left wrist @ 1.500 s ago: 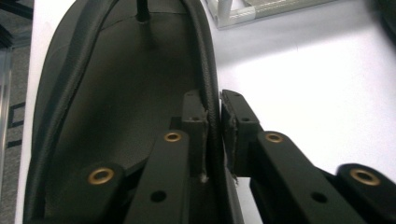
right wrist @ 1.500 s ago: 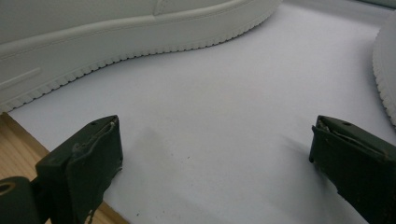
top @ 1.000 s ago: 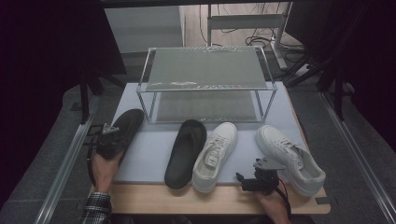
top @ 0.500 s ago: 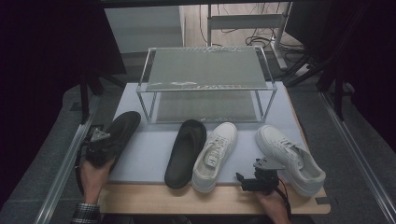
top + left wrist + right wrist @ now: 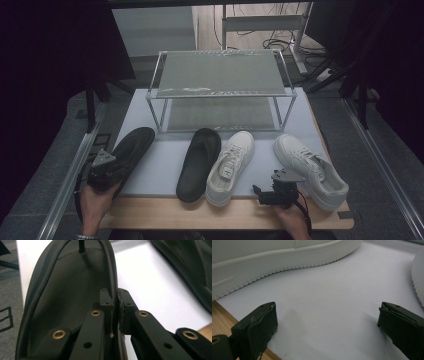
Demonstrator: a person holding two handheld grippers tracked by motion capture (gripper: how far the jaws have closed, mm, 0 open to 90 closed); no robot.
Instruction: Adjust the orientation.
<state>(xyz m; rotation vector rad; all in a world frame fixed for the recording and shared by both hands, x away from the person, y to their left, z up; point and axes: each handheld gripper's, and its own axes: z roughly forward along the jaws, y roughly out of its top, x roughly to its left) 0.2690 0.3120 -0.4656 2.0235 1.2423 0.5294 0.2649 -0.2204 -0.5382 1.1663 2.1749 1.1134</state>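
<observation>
My left gripper is shut on the strap of a black flip-flop at the left edge of the pale mat. In the left gripper view, the gripper pinches the thin strap above the dark footbed. A second black flip-flop lies mid-mat, with a white sneaker beside it. Another white sneaker sits at the right. My right gripper rests open near the front edge between the sneakers. In its own view, the right gripper has only bare mat between its fingers.
A metal-framed two-tier shoe rack with mesh shelves stands at the back of the mat. A strip of wooden table edge runs along the front. Aluminium rails flank the table. Cables and desk legs lie beyond the rack.
The left hand has drawn the held flip-flop to the left and toward the near edge, lifting it slightly. The right gripper and the other shoes have stayed put.
</observation>
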